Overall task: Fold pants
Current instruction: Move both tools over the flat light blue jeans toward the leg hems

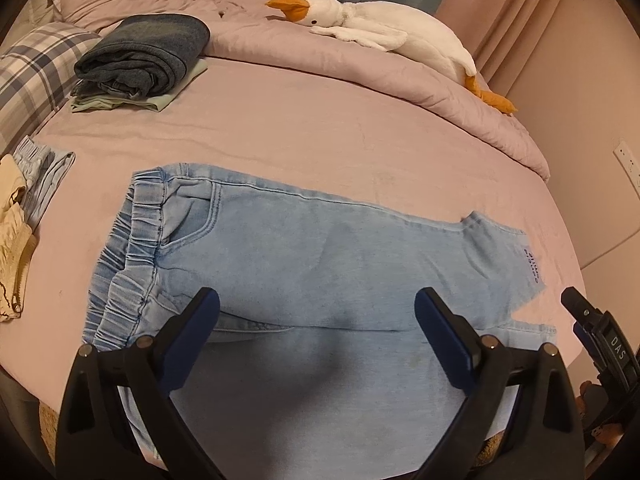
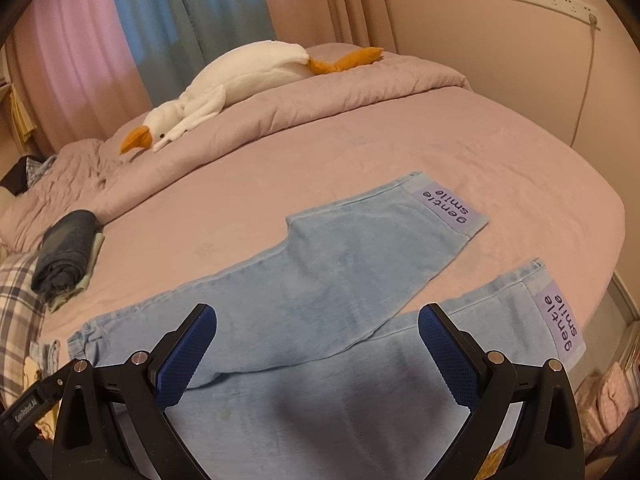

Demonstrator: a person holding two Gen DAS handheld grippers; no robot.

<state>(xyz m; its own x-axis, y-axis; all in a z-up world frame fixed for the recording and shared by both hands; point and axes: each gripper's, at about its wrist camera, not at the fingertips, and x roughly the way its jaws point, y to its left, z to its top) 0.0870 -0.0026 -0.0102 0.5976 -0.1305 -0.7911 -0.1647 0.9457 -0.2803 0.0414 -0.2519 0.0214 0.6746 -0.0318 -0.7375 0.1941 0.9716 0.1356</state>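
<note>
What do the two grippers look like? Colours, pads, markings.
Both the left gripper and right gripper have black angular plastic frames, silver pivot pins and blue fingers with dimpled pads. The right gripper's body carries a "DAS" label. No cables or sleeves visible.

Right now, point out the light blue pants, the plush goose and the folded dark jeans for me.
light blue pants (image 1: pixel 320 248): left wrist view, on the upper thigh panel.
plush goose (image 2: pixel 248 68): right wrist view, on its white body.
folded dark jeans (image 1: pixel 152 52): left wrist view, on the top fold.

Open right tongs hover over light-blue pants spread on the pink bed.
</note>
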